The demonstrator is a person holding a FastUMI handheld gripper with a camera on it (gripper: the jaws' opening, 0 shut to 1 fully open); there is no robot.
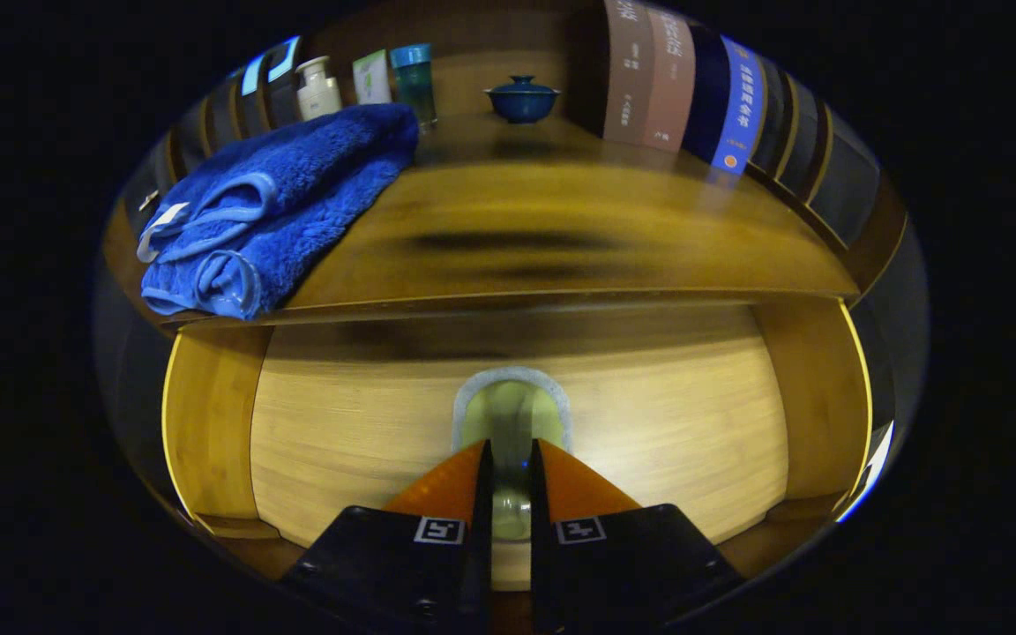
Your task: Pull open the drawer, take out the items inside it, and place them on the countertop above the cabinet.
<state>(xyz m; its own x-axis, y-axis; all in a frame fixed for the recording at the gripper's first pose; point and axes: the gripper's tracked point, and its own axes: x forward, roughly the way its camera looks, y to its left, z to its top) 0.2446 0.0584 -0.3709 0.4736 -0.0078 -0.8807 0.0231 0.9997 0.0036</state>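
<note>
Here, in the gripper view, the gripper (pixel 511 459) points straight into the open light bamboo drawer (pixel 649 423). Its two fingers stand close together, with only a narrow gap, and in this gap sits a pale green sponge with a grey scouring edge (pixel 512 406). The sponge stands on its narrow side; its long axis runs away from the fingers, toward the back of the drawer, and the far end comes out just ahead of the fingertips. Both fingers seem to press on its flanks, so I judge the grip as closed on it.

Above the drawer lies the brown wooden countertop (pixel 561 238), beyond and higher than the fingers. A folded blue plush towel (pixel 270 207) rests on its left part, and a small dark blue lidded bowl (pixel 522 97) stands far at the back. The middle of the countertop is bare, so the coming move should probably go up and then forward.
</note>
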